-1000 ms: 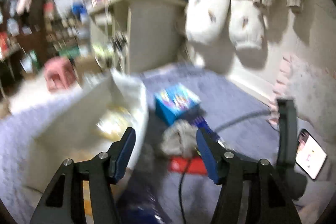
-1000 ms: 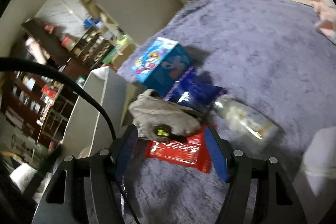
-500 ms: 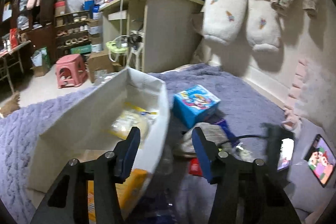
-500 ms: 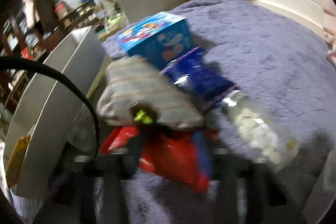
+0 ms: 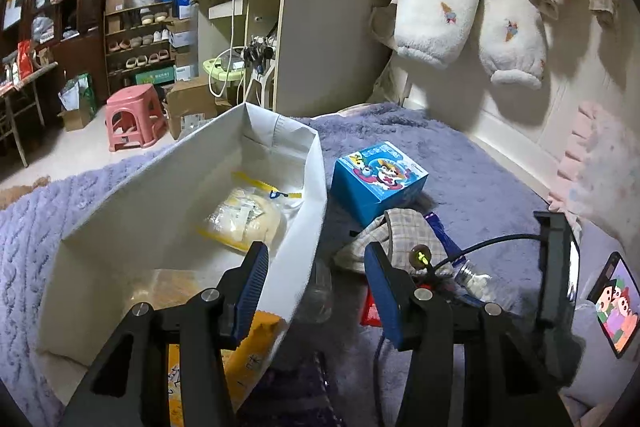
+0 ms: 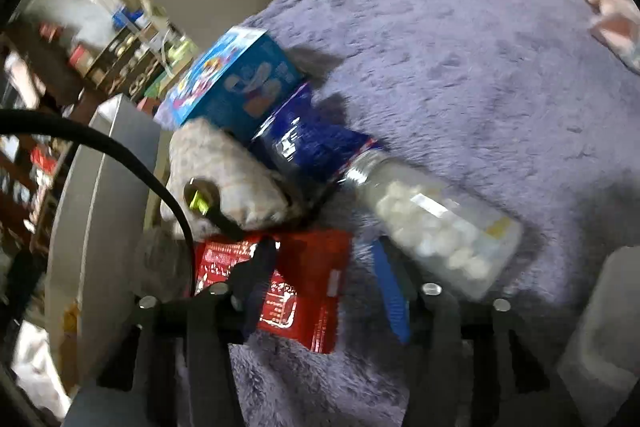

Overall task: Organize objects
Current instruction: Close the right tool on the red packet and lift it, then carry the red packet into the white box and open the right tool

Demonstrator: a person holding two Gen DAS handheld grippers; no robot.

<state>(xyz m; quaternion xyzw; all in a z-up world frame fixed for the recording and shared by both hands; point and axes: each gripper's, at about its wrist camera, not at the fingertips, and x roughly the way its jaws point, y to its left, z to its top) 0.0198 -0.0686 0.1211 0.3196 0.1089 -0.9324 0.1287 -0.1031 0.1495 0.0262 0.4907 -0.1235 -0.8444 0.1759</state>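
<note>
The right gripper [image 6: 320,283] has dropped closer over the red packet [image 6: 304,287] on the purple blanket [image 6: 480,67], and its jaws are opening around the packet without pressing it. The left gripper [image 5: 316,287] has narrowed and now straddles the near right wall of the white bin [image 5: 312,187], holding nothing. The packet looks next for the bin.

1. A storage bin [image 5: 312,163] stands on the blanket [image 5: 472,163], holding 2 snack bags [image 5: 240,215].
2. Right of it: a box [image 5: 380,179], with a cloth pouch [image 5: 404,239] before it.
3. A packet [image 6: 304,283] lies nearest, a bottle [image 6: 432,227] to its right.
</note>
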